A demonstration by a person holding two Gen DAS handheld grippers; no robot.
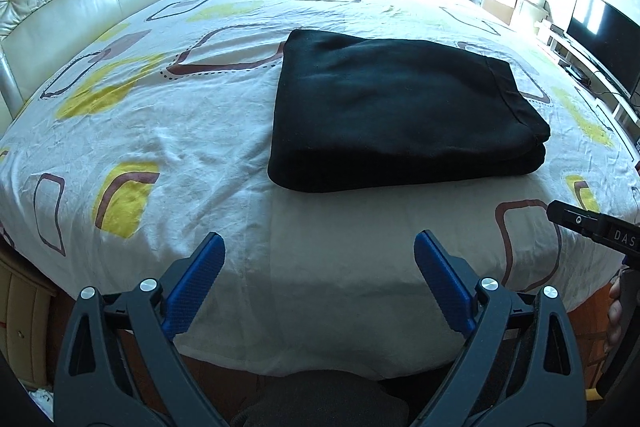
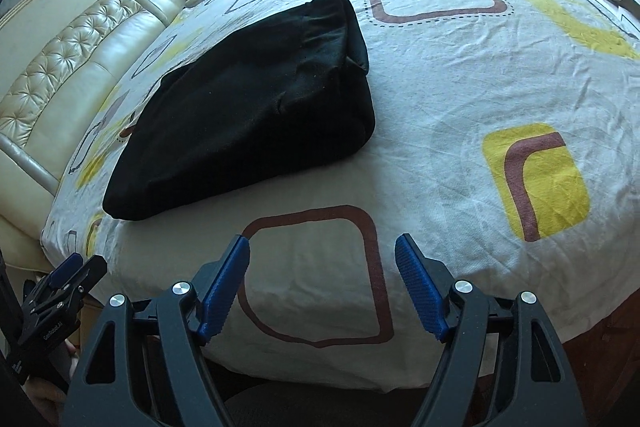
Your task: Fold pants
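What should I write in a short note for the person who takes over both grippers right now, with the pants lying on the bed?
Left gripper: open, empty, held off the near edge of the bed, touching nothing.
Right gripper: open, empty, also near the bed edge, to the right of the left one.
Black pants: lying on the patterned bedsheet as a compact folded stack, layers visible at the right end, waistband end toward the far side in the right wrist view.
Done: the fold looks complete; neither gripper touches the cloth.
Left: probably nothing, perhaps only tidy the slightly bunched far end.
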